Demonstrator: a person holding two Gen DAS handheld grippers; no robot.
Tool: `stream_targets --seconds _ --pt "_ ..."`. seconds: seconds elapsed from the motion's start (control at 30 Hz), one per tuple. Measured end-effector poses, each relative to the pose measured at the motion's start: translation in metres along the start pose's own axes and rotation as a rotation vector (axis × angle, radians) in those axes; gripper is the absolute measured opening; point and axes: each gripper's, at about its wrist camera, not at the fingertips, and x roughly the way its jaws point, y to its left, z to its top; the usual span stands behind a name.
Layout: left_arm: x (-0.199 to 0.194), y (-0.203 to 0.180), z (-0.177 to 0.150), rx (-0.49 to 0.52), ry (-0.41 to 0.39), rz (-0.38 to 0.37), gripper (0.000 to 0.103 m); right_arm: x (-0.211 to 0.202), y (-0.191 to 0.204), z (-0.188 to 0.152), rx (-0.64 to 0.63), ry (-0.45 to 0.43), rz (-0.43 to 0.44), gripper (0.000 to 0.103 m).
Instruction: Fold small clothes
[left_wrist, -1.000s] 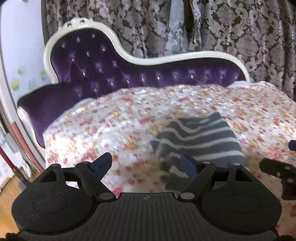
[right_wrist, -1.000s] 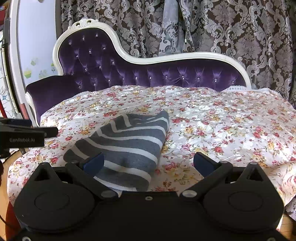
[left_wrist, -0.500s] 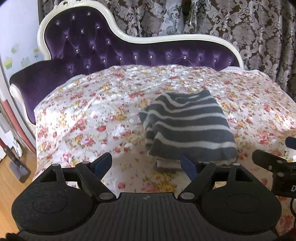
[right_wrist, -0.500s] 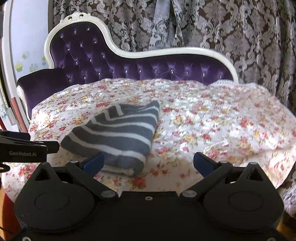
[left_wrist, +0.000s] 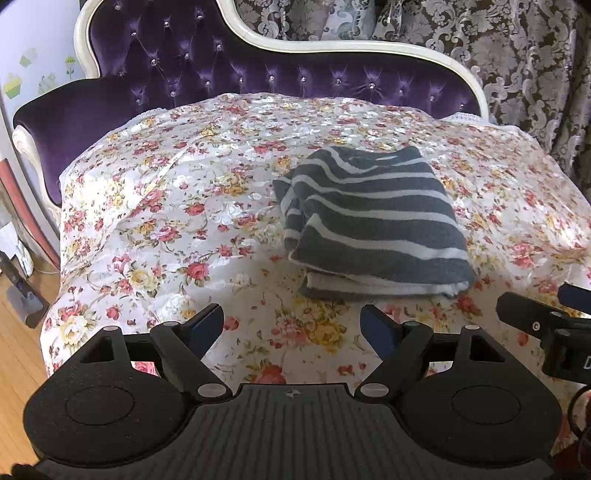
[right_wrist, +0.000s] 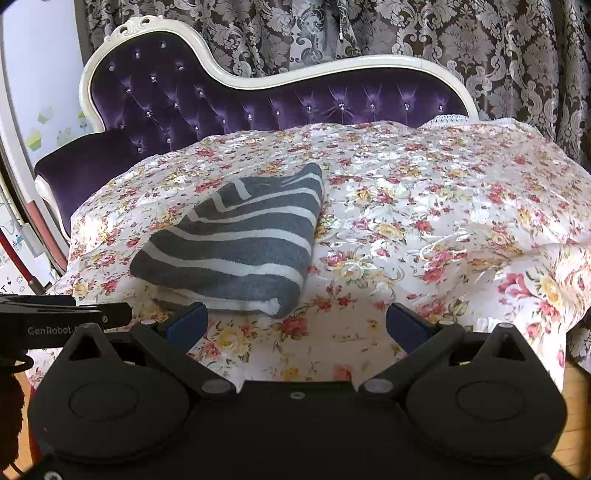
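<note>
We see a purple tufted sofa under a floral cover, damask curtains behind, and wood floor at left.

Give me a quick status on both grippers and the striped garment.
Left gripper open, empty. Right gripper open, empty. Striped garment folded on floral cover, untouched. Nothing in the way.

left tongs spread, empty | folded striped garment ahead on floral cover

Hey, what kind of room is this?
Probably a home living room or bedroom: a tufted purple chaise under a floral cover, damask curtains behind, wood floor.
</note>
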Motion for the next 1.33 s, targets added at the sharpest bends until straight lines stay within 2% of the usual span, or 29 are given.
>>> stream_targets --seconds 1.33 --pt "0.005 -0.003 0.004 0.011 0.009 0.011 0.080 0.013 -0.002 0.002 0.020 0.038 0.008 0.102"
